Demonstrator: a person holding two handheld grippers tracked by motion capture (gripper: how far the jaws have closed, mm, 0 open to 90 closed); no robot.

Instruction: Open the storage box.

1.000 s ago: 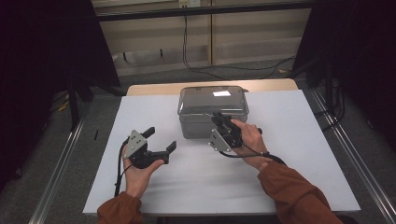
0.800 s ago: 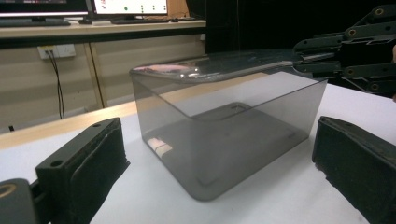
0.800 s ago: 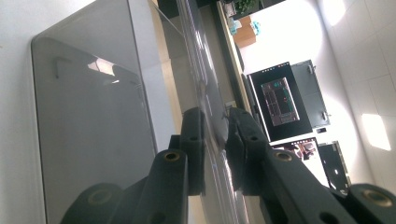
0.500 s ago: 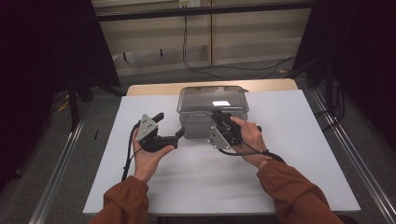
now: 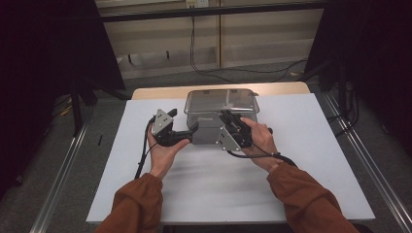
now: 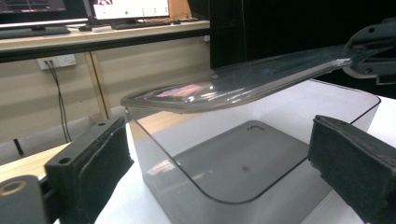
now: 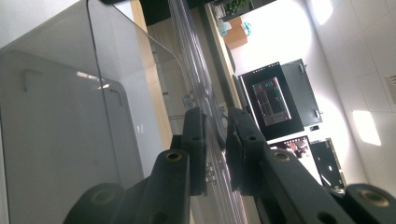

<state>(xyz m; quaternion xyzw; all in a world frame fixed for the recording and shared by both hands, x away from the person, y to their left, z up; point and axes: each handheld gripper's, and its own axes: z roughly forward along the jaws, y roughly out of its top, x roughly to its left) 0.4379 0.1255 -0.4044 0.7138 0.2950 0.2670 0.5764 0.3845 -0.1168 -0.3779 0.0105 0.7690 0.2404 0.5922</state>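
Observation:
A clear plastic box (image 5: 209,132) (image 6: 243,163) (image 7: 56,121) stands at the far middle of the white table top (image 5: 320,145). Its transparent lid (image 5: 221,101) (image 6: 243,84) (image 7: 194,60) is tilted, raised on the right gripper's side. My right gripper (image 5: 228,119) (image 7: 215,140) is shut on the lid's near edge, and it also appears at the top right of the left gripper view (image 6: 373,51). My left gripper (image 5: 187,121) (image 6: 224,177) is open at the box's left end. In its own view, the box's corner lies between the two pads (image 6: 100,172), apart from both.
The wooden table edge (image 5: 160,92) runs behind the white top. Metal rails (image 5: 63,170) flank the table on the floor, and cables hang along the wall behind. A desk with monitors (image 6: 126,9) stands beyond the box.
My left gripper has moved right and away from me, from open table up to the box's left end. The right gripper stays clamped on the lid.

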